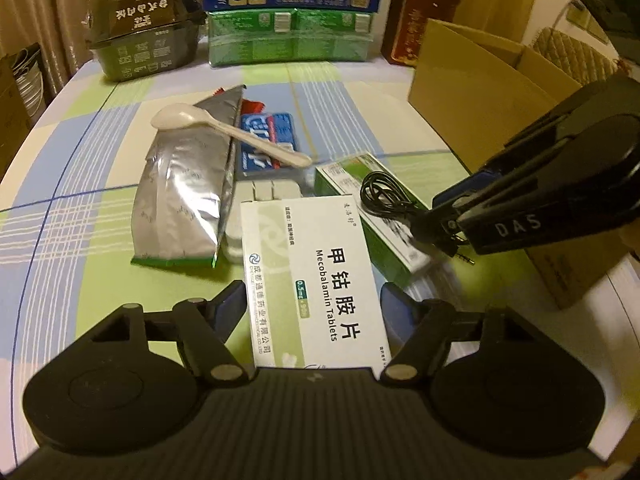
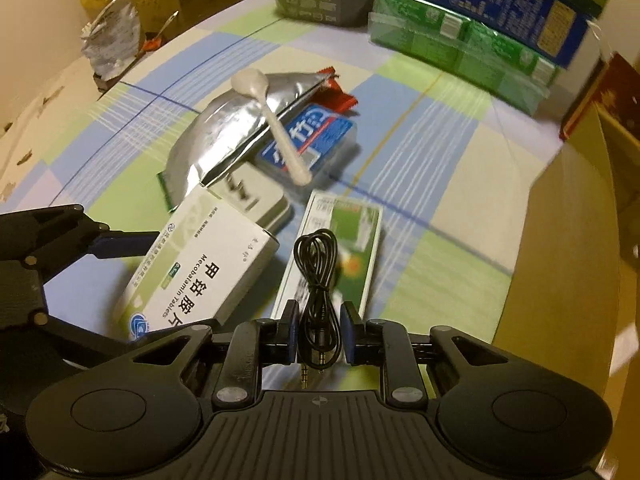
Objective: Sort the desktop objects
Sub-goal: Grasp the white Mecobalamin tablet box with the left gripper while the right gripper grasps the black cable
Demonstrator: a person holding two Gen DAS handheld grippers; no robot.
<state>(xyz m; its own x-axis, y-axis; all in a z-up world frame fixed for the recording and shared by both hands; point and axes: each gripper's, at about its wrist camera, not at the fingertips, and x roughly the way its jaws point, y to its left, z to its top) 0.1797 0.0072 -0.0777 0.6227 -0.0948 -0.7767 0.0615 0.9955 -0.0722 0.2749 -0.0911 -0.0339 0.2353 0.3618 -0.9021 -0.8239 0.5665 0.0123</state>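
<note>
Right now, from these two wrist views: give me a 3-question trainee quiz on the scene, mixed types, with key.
1. True or false: the white spoon lies flat on the bare tablecloth.
2. Which does the right gripper have between its fingers? A) black audio cable B) silver foil pouch C) green box
3. Fill in: the left gripper straddles the white ____ box.

Key
1. False: it rests across the pouch and the blue pack.
2. A
3. Mecobalamin Tablets; the jaws stand apart either side of it.
</note>
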